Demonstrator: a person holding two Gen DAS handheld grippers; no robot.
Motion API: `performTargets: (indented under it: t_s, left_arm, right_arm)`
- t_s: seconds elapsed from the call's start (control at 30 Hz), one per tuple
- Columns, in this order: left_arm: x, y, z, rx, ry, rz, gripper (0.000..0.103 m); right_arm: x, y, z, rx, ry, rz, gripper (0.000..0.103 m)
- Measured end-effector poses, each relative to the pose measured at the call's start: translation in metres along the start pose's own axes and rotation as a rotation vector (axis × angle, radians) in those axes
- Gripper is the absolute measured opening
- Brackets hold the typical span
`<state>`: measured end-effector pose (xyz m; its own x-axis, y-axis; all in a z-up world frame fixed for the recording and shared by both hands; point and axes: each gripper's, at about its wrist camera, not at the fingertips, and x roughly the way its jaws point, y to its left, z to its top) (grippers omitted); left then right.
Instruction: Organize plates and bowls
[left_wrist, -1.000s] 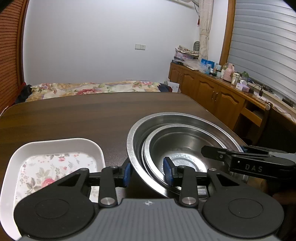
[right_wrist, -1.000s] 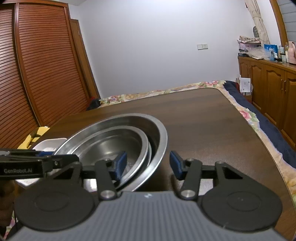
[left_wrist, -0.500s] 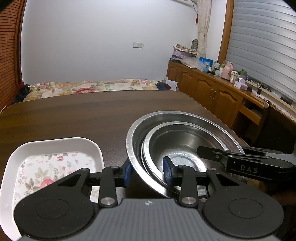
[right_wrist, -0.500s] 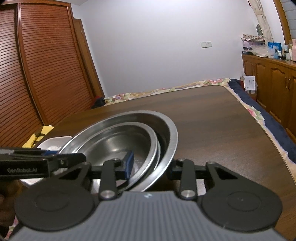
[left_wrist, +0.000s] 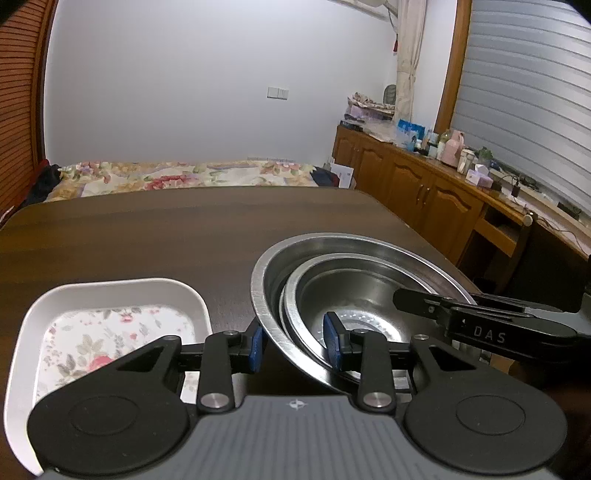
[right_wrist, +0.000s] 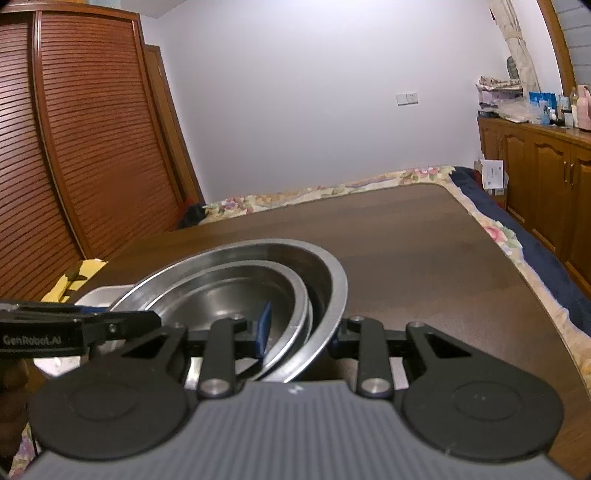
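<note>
At lower centre, the left claw and right claw each clench opposite rims of the nested steel bowls above the bench.

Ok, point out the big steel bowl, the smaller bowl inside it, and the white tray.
big steel bowl (left_wrist: 258, 291): left wrist view, left rim.
smaller bowl (left_wrist: 369, 291): left wrist view, inner wall.
white tray (left_wrist: 122, 286): left wrist view, far rim.

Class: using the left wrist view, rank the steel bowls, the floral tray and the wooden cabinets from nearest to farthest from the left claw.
1. Steel bowls: their near rim sits between the left claw fingers.
2. Floral tray: just left, on the table.
3. Wooden cabinets: far right, along the wall.
</note>
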<state>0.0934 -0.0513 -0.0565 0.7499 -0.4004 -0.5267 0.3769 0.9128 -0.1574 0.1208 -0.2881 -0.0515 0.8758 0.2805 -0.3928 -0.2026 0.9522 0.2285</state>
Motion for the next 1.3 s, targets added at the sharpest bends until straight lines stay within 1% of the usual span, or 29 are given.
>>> performTargets:
  t_s: [0.13, 0.37, 0.57, 0.77, 1.07, 1.3]
  left_arm:
    - [-0.009, 0.004, 0.001, 0.003, -0.020, 0.002, 0.035]
    - [-0.034, 0.022, 0.008, -0.016, -0.065, 0.012, 0.035]
    - [-0.057, 0.037, 0.012, -0.018, -0.094, 0.035, 0.036]
    - [-0.077, 0.057, 0.013, -0.031, -0.121, 0.061, 0.036]
    - [-0.090, 0.077, 0.010, -0.059, -0.126, 0.089, 0.036]
    - [-0.094, 0.094, -0.001, -0.090, -0.107, 0.099, 0.036]
  right_arm:
    - [-0.003, 0.005, 0.006, -0.006, -0.017, 0.012, 0.032]
    - [-0.003, 0.024, 0.017, -0.032, -0.039, 0.058, 0.032]
    - [0.002, 0.040, 0.023, -0.034, -0.036, 0.109, 0.032]
    - [0.006, 0.060, 0.023, -0.062, -0.029, 0.146, 0.032]
    - [0.012, 0.080, 0.022, -0.093, 0.001, 0.189, 0.032]
    - [0.018, 0.095, 0.016, -0.127, 0.031, 0.210, 0.032]
